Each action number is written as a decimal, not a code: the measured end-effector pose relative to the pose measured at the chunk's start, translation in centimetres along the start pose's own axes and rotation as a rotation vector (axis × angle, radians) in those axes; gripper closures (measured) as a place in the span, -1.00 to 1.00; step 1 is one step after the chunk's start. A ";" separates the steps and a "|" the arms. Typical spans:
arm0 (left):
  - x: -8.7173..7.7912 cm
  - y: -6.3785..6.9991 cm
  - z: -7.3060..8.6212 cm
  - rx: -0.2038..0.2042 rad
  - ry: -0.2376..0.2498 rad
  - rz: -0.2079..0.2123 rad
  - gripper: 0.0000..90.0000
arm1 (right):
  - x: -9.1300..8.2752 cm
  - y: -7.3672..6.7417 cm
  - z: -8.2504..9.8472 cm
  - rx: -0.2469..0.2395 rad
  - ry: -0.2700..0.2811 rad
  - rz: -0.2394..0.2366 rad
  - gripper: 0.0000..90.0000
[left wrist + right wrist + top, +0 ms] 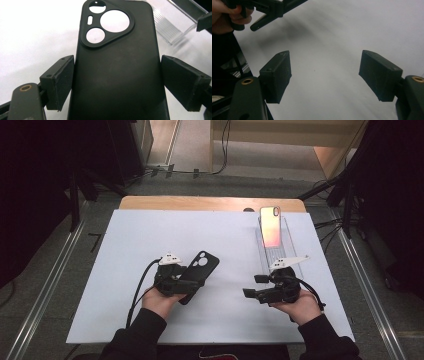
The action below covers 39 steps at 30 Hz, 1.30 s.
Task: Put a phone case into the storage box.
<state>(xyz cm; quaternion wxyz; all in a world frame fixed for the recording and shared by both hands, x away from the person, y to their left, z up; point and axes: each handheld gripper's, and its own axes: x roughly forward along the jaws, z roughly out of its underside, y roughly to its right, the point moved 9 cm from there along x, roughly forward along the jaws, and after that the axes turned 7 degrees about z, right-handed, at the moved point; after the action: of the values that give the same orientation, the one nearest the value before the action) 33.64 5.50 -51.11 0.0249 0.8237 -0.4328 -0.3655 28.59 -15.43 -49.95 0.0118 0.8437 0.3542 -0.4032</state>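
Note:
A black phone case with a rounded three-hole camera cutout is tilted up off the white sheet, left of centre. My left gripper is shut on it. In the left gripper view the case lies between the two pads, which press on its long edges. My right gripper is at the right, pointing left toward the case and open. In the right gripper view the right gripper has nothing between its pads, just white sheet beyond.
A phone with a pinkish reflective face leans on a clear ribbed stand at the back right, just beyond my right gripper. The stand's corner also appears in the left gripper view. A wooden table edge runs behind the sheet.

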 end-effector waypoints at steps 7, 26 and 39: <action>0.5 0.4 -0.4 0.024 0.062 -0.033 -0.67 | 0.1 -0.3 -1.2 0.029 0.023 0.013 -0.47; 1.7 0.9 -0.8 0.110 0.207 -0.093 -0.67 | 1.2 -0.9 -4.9 0.102 0.086 -0.005 -0.47; 2.1 1.7 -0.8 0.153 0.288 -0.088 -0.67 | 2.2 -1.3 -6.9 0.128 0.091 -0.034 -0.47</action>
<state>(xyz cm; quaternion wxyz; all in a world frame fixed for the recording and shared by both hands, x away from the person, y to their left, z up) 33.75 2.71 -51.13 0.0078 0.8853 -0.4146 -0.2106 33.34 -11.04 -46.46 -0.0652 0.8541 0.3420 -0.3864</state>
